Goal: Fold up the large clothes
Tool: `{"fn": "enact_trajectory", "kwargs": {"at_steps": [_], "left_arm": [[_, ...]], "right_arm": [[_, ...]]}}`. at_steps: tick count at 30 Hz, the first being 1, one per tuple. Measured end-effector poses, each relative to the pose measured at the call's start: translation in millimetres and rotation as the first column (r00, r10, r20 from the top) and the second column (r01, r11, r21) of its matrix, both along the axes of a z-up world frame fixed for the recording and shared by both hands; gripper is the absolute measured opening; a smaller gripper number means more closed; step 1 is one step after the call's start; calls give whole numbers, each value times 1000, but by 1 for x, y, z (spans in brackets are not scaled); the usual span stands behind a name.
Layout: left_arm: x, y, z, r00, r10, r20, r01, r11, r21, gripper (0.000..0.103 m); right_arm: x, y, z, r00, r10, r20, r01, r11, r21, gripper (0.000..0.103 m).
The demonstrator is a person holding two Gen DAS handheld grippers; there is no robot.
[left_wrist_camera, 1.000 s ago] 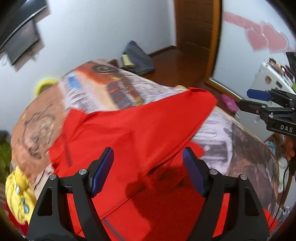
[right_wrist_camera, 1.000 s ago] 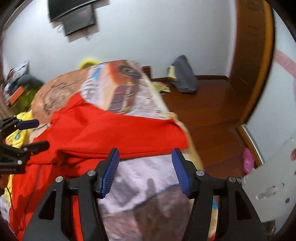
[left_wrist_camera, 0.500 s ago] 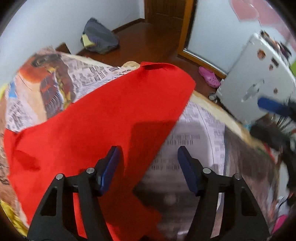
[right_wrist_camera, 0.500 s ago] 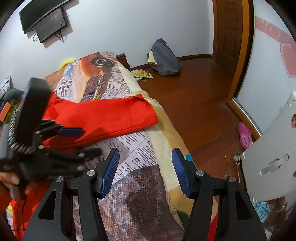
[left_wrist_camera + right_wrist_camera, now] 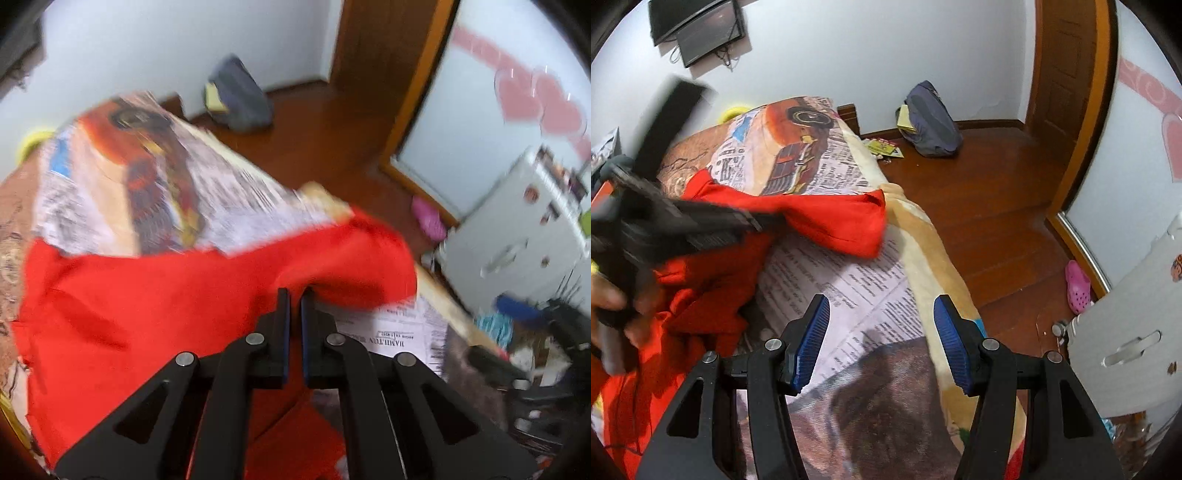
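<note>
The bed (image 5: 916,236), covered by a blanket printed with newspaper text and a vintage car, fills most of both views and carries the red garment (image 5: 831,218). The garment lies across the bed's width: its bulk is heaped toward the left edge in the right wrist view, and one long part, sleeve or hem I cannot tell, stretches out to end just short of the bed's right edge, near the yellow border. Its long axis runs from side to side of the bed.

The left gripper (image 5: 294,295) has just closed, its jaws pressed together on a fold of red cloth that shows between them, at the garment's near edge. The right gripper (image 5: 881,314) hangs over bare blanket with its jaws spread and nothing between them.

Beyond the bed's far corner a grey backpack (image 5: 932,122) leans against the wall on the wooden floor (image 5: 997,192). A pink clog (image 5: 1078,286) lies by a white cabinet (image 5: 1137,332).
</note>
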State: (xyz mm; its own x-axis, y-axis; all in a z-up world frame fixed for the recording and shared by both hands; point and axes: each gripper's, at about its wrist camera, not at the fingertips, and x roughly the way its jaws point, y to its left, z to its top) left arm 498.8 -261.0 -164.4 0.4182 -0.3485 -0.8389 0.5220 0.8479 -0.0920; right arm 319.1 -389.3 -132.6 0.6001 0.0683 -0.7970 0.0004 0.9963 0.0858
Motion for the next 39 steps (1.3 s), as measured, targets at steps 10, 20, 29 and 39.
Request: {"fn": "enact_trajectory", "kwargs": {"at_steps": [10, 20, 29, 39], "left_arm": [[-37, 154, 110, 944, 231, 237, -213, 972, -98, 3], [-81, 279, 51, 891, 417, 182, -420, 907, -20, 3], [-121, 351, -44, 853, 521, -27, -520, 853, 40, 7], [-150, 367, -63, 823, 563, -73, -559, 827, 61, 37]], "right_arm": [[25, 55, 13, 993, 119, 21, -119, 992, 28, 55], [56, 124, -31, 960, 249, -125, -257, 965, -57, 55], [45, 125, -49, 958, 247, -149, -260, 963, -75, 66], [45, 134, -50, 958, 245, -149, -263, 958, -112, 67]]}}
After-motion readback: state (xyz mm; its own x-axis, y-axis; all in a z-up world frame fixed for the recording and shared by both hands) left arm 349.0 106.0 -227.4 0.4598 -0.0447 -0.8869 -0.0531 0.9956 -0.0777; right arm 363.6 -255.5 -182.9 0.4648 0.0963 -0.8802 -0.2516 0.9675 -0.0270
